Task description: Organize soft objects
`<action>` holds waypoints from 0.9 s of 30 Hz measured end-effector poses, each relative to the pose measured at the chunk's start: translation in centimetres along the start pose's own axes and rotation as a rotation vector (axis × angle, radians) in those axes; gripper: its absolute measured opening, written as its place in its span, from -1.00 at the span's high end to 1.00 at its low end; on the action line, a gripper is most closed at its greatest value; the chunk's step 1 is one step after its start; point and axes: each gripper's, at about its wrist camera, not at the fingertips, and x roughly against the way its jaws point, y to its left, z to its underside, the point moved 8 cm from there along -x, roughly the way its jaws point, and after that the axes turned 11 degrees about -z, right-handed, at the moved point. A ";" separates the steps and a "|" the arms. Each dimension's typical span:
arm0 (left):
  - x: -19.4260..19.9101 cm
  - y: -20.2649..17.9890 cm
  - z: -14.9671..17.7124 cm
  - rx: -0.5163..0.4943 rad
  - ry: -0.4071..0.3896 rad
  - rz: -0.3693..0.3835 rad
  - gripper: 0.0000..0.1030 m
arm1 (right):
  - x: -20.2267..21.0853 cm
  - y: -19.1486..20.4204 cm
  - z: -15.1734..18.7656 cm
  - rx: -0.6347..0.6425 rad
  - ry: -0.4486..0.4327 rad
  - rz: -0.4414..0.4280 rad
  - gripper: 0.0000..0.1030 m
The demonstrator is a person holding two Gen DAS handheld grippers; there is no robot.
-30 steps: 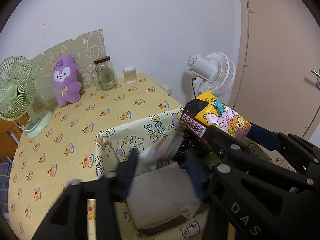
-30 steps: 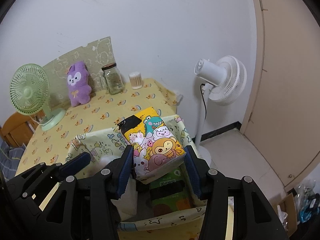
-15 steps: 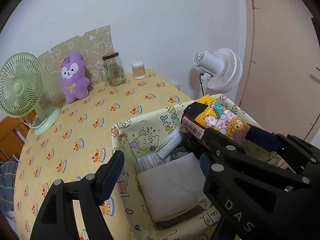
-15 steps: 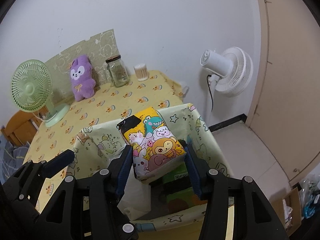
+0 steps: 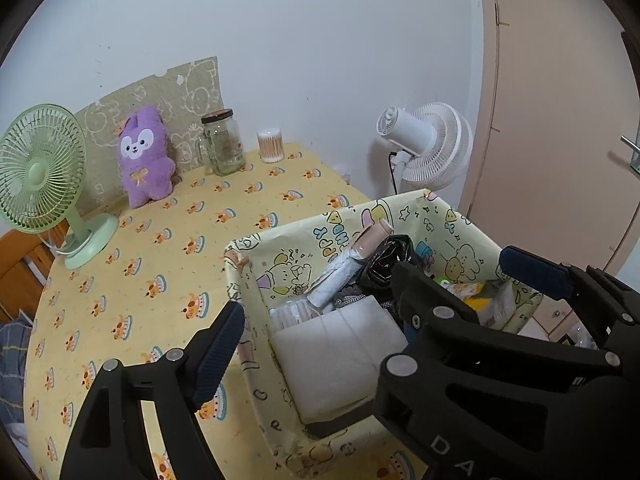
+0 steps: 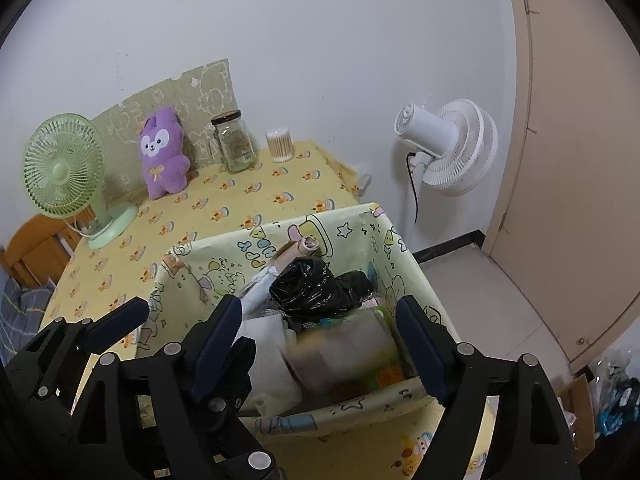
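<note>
Both tools, left tool (image 5: 316,316) and right tool (image 6: 320,338), hover above storage box (image 6: 360,216), jaws just opened wide, nothing between. Box holds black bag (image 6: 316,286), folded cloth (image 5: 336,344), rolls. Purple plush (image 6: 162,152) remains behind box on counter (image 5: 168,224), likely next.

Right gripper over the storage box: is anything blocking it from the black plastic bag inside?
Nothing visible does. The right gripper hangs open above the box, and the black plastic bag lies on top of the contents, uncovered, just beyond its fingertips.
</note>
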 end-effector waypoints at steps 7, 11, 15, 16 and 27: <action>1.7 1.5 -0.2 0.021 -0.032 -0.011 -0.73 | 1.4 1.5 -0.3 0.011 -0.025 -0.004 -0.63; 2.7 2.5 -0.3 0.036 -0.051 -0.022 -0.79 | 2.2 2.6 -0.6 0.026 -0.041 -0.005 -0.64; 3.6 3.6 -0.4 0.048 -0.070 -0.039 -0.83 | 3.0 3.7 -0.8 0.036 -0.058 -0.009 -0.65; 3.8 3.9 -0.5 0.052 -0.075 -0.043 -0.84 | 3.2 4.0 -0.9 0.039 -0.064 -0.011 -0.67; 6.7 7.8 -0.4 0.113 -0.122 -0.100 -0.90 | 5.3 8.0 -1.6 0.099 -0.117 -0.049 -0.77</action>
